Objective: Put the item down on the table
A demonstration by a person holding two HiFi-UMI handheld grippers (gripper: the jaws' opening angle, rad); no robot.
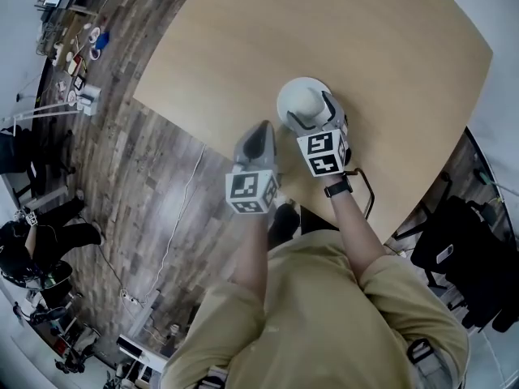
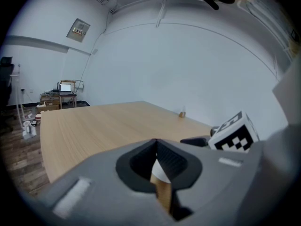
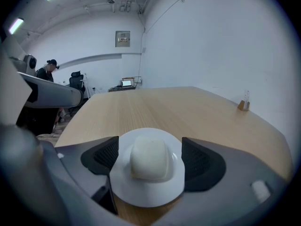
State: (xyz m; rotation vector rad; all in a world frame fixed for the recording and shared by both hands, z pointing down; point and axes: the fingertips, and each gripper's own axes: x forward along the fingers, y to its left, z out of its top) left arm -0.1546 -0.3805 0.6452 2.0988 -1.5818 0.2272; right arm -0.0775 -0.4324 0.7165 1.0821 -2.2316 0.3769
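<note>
The left gripper (image 2: pixel 156 142) is empty, jaws closed tip to tip, and sits beside the right gripper (image 3: pixel 149 145) at the near edge of the wooden table (image 3: pixel 164 107). The right gripper's jaws are set wide and clamp the rim of a white plate (image 3: pixel 148 189) carrying a white rounded block (image 3: pixel 148 157); whether the plate touches the tabletop cannot be determined. A small object (image 3: pixel 243 105) stands at the table's far edge.
</note>
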